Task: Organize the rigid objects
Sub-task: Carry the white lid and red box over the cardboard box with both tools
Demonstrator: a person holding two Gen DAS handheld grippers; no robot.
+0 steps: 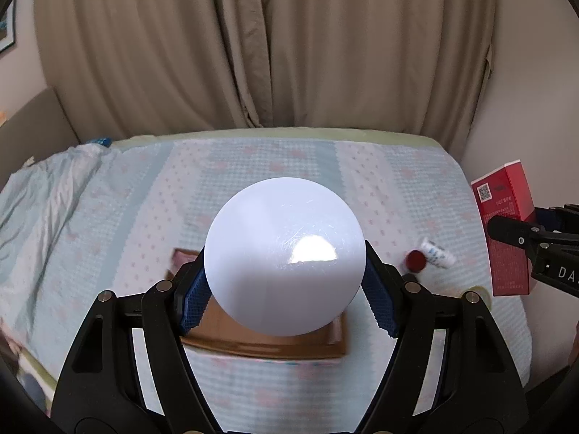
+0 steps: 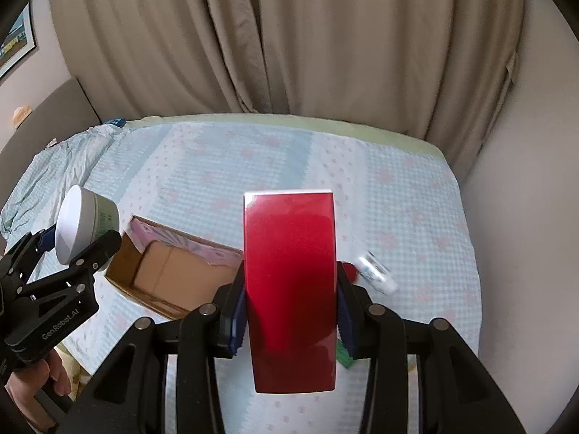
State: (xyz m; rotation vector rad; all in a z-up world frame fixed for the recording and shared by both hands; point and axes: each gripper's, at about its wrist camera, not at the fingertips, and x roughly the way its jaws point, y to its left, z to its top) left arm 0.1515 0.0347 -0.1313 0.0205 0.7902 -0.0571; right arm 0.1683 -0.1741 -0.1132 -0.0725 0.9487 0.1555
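Observation:
My left gripper (image 1: 286,289) is shut on a round white-lidded jar (image 1: 284,253), held above an open cardboard box (image 1: 260,343) on the bed. The jar also shows in the right wrist view (image 2: 85,224), with a green-printed side, left of the box (image 2: 170,275). My right gripper (image 2: 289,307) is shut on a tall red box (image 2: 289,289), held above the bed to the right of the cardboard box. The red box shows at the right edge of the left wrist view (image 1: 506,231).
A small white bottle (image 1: 436,253) and a red cap (image 1: 415,261) lie on the bedsheet right of the cardboard box; the bottle shows in the right wrist view (image 2: 376,275). A crumpled blanket (image 1: 47,195) lies left. Curtains (image 1: 271,43) hang behind the bed.

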